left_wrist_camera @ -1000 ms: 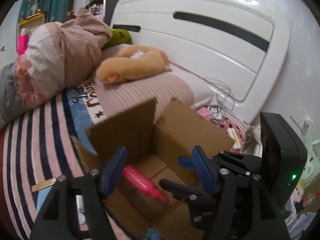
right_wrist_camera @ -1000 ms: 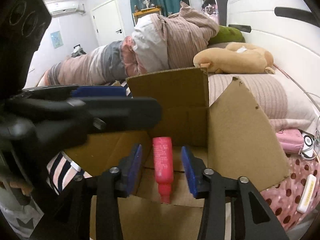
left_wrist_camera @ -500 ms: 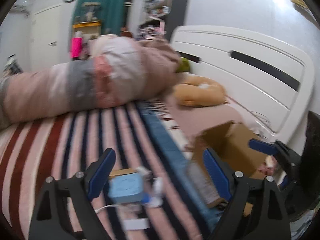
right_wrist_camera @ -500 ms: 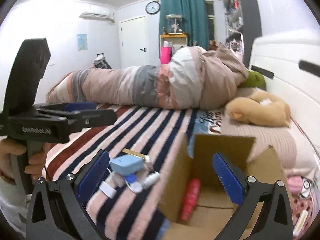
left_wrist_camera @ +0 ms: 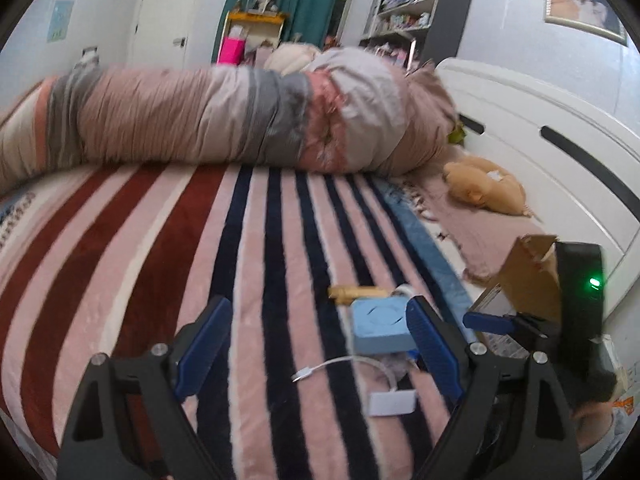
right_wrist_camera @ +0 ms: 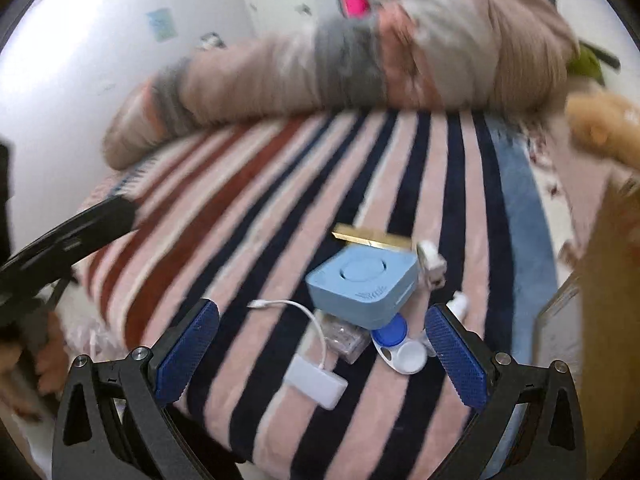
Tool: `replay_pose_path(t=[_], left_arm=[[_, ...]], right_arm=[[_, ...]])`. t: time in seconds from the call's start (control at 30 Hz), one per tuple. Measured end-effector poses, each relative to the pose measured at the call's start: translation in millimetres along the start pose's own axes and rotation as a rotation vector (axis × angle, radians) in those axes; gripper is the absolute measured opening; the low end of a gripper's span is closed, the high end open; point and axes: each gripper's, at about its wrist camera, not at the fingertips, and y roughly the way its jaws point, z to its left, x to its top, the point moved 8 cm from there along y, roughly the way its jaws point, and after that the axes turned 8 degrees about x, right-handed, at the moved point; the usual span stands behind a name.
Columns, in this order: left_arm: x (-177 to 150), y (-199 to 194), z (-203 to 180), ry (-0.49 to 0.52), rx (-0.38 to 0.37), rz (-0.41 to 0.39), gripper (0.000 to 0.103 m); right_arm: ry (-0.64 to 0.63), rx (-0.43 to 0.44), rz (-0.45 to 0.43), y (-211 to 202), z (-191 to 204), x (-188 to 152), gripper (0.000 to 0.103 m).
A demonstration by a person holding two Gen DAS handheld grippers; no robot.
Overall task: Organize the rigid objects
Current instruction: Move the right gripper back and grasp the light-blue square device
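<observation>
Striped bed (right_wrist_camera: pixel 280 208), both tongs (right_wrist_camera: pixel 320 344) tilted down, agape

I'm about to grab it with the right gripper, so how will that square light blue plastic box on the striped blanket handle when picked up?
The square light blue plastic box looks rigid, so it should not flex. Its smooth rounded sides may slip. It rests tilted on a clear plastic case, so a push could tip it or drag the white cable.

Blur, crops and overlaps on the bed

The right wrist view smears the rolled duvet (right_wrist_camera: pixel 360 60) and plush toy (right_wrist_camera: pixel 608 128); the cardboard box (right_wrist_camera: pixel 608 280) runs off its right edge. The blue box (right_wrist_camera: pixel 360 288) partly covers the gold strip (right_wrist_camera: pixel 372 236) and clear case (right_wrist_camera: pixel 344 338). Shelf contents (left_wrist_camera: pixel 404 12) are too small to tell.
</observation>
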Motion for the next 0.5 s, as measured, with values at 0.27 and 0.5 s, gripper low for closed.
replay_pose_path(t=[0.27,0.5], left_arm=[[-17.1,35.5,20.9,-0.043,-0.011,0.06,0.087],[-23.3,43.6,27.9,-0.066,-0.013,0.077,0.087]], right_arm=[[0.047,-0.094,0.076,73.0,-19.7,1.1,0.103],[-0.007,-0.221,0.069,96.3,-33.8,10.7,0.096]])
